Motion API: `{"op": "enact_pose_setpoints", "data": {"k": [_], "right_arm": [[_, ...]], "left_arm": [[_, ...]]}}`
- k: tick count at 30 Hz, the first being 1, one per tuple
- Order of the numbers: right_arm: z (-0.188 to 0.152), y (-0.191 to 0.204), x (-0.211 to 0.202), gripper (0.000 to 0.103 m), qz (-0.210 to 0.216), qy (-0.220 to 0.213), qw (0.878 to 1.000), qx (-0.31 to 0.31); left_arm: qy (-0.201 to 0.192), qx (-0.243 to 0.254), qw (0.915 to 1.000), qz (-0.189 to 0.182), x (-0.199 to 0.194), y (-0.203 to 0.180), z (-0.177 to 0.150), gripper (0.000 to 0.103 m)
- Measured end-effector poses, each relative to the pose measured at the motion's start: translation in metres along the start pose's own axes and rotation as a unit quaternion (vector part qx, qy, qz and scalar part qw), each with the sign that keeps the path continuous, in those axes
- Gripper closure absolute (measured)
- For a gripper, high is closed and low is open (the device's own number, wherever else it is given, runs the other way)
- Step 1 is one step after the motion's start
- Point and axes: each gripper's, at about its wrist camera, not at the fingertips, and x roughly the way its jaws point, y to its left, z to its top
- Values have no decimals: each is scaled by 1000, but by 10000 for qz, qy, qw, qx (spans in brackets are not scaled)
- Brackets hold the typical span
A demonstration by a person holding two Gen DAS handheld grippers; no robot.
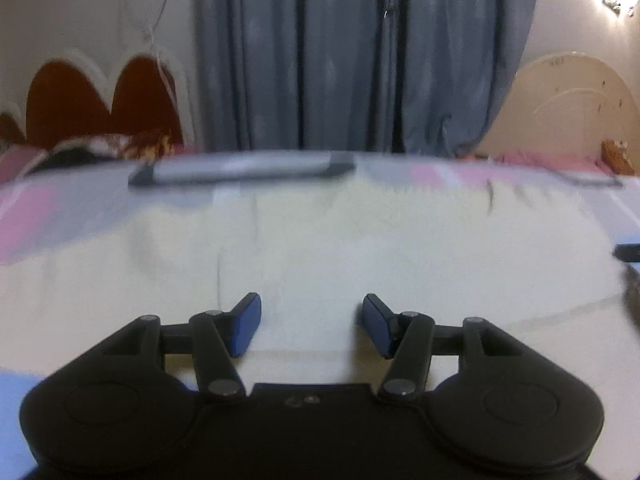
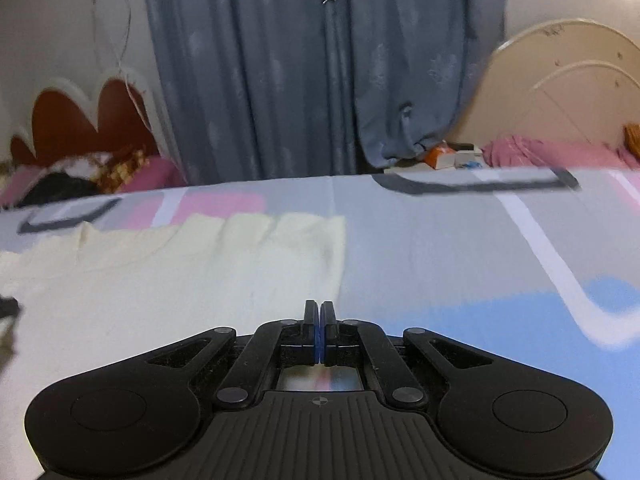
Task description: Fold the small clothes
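Observation:
A cream-coloured small garment [image 1: 320, 248] lies flat on the patterned bedsheet [image 1: 28, 216]. In the left wrist view my left gripper [image 1: 312, 326] is open and empty, low over the garment's middle. In the right wrist view the same garment [image 2: 160, 280] lies to the left, its right edge just ahead of my right gripper [image 2: 319, 320]. The right gripper's jaws are shut together with nothing between them, at the garment's near right corner. The left gripper's tip shows at the far left edge of that view [image 2: 8, 308].
Blue-grey curtains [image 1: 360, 60] hang behind the bed. A red and cream headboard [image 1: 100, 100] and pillows are at the back left, a cream headboard [image 2: 560, 92] at the back right. Small boxes [image 2: 444, 158] sit beyond the bed's far edge.

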Motion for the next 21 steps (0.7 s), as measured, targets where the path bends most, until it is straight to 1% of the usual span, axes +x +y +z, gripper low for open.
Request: {"op": "enact_pose_setpoints", "data": {"k": [1,3,5,6,7,8,9,10,12,13,14,16,18,20,21], "right_arm": [[-11,2,-2,103,-18,133,9999,-44],[-25,6,-12,103,-162,35,9996,-235],[-23,7,-23,103,-320,10,9993,-209],[-22,6,-31,103,-239,-144,9995,-125],[-22,7,-37,103,-142,-264,9995,-53],[-24,10,-39,103,-13,-291,9996,-33],[-27,13,-31,103,68,-162,9998,-48],[-33,15,-23,103,6,-28,10000,-42],[-30,20,-26,103,-126,-54,9999,-31],[-27,23,-33,103,-132,-73,9999,46],[-26,24,-40,103,-76,-146,9998,80],[-27,29,-51,103,-27,-203,9998,54],[-27,33,-50,103,4,-168,9998,86],[-29,36,-51,103,83,-116,9998,144],[-29,40,-51,103,101,-112,9998,146]], "left_arm": [[-58,-64,10000,-3,-3,2,-2,47],[-52,-53,9999,85,-9,3,1,48],[-204,-34,9997,94,-15,2,2,47],[-207,-49,9998,41,-13,2,0,47],[-5,-67,10000,63,-4,1,-3,46],[-53,-137,9999,79,-2,2,-4,45],[-29,-207,9998,79,0,2,-2,45],[10,-262,9996,74,-1,3,0,45],[-2,-417,9991,16,-10,8,3,46],[-65,-417,9991,10,-17,12,2,46],[-107,-403,9991,79,-23,17,-1,44],[-60,-469,9987,200,-33,33,-10,44],[-49,-612,9973,407,-43,56,-19,44],[-34,-877,9941,636,-54,87,-29,44],[-36,-1094,9910,772,-59,106,-34,44]]}}
